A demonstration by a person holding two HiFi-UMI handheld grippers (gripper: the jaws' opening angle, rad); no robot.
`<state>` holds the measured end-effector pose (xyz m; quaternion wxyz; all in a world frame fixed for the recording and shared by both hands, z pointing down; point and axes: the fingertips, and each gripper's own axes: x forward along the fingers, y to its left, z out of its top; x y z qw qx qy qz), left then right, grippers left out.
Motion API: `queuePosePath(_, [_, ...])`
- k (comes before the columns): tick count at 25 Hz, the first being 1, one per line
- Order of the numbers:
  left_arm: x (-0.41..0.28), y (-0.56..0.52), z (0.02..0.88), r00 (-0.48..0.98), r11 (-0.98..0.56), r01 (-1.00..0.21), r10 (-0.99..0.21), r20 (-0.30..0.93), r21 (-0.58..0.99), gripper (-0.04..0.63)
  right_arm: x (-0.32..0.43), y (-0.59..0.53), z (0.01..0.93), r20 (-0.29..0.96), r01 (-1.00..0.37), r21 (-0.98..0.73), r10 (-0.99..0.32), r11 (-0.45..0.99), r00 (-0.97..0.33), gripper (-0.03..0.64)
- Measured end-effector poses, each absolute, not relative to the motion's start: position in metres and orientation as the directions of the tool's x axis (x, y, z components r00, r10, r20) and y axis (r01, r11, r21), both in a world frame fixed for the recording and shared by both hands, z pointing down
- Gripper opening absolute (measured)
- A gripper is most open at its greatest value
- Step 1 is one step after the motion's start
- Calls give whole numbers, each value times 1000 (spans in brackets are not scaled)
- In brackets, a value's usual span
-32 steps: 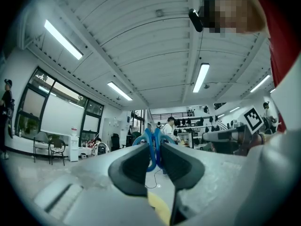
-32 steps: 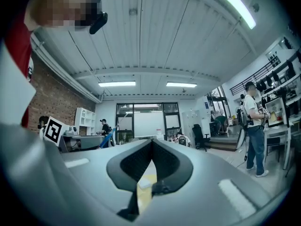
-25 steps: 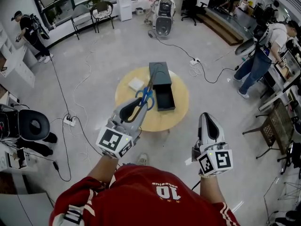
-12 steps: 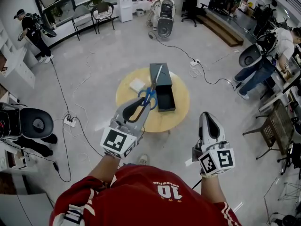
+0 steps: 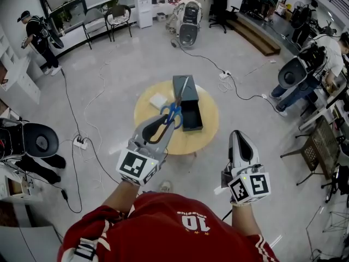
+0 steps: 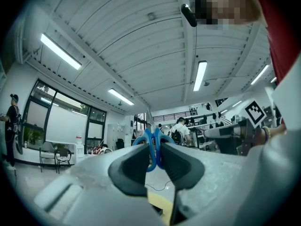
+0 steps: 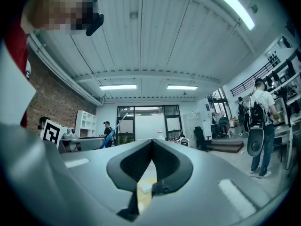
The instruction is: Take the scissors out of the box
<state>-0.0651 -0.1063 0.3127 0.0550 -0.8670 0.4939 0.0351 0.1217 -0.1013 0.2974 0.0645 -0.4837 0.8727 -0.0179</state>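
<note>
Open lab or workshop hall: bare grey floor (image 5: pixel 122 64), loose cables (image 5: pixel 67 103), power strip (image 5: pixel 80 142), office chair (image 5: pixel 220 3), desks (image 5: pixel 331 82), strip lights (image 6: pixel 200 75), ribbed ceiling (image 7: pixel 155 36).

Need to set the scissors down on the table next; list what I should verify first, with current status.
1. Jaws of left gripper shut on the scissors, at the blue handles: ok.
2. Scissors lifted out of the box: ok.
3. Bare table beside the box for a landing spot: ok.
4. Spare right gripper empty, jaws together: ok.
5. Blades point away from the person: ok.
6. Grip firm enough not to slip: cannot tell.
</note>
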Motion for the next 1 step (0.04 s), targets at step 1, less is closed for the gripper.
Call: queuePosePath(1, [-65, -105, 312, 510, -507, -860, -852, -117, -58, 86, 121, -100, 296, -96, -841, -93, -846, 533, -525, -12])
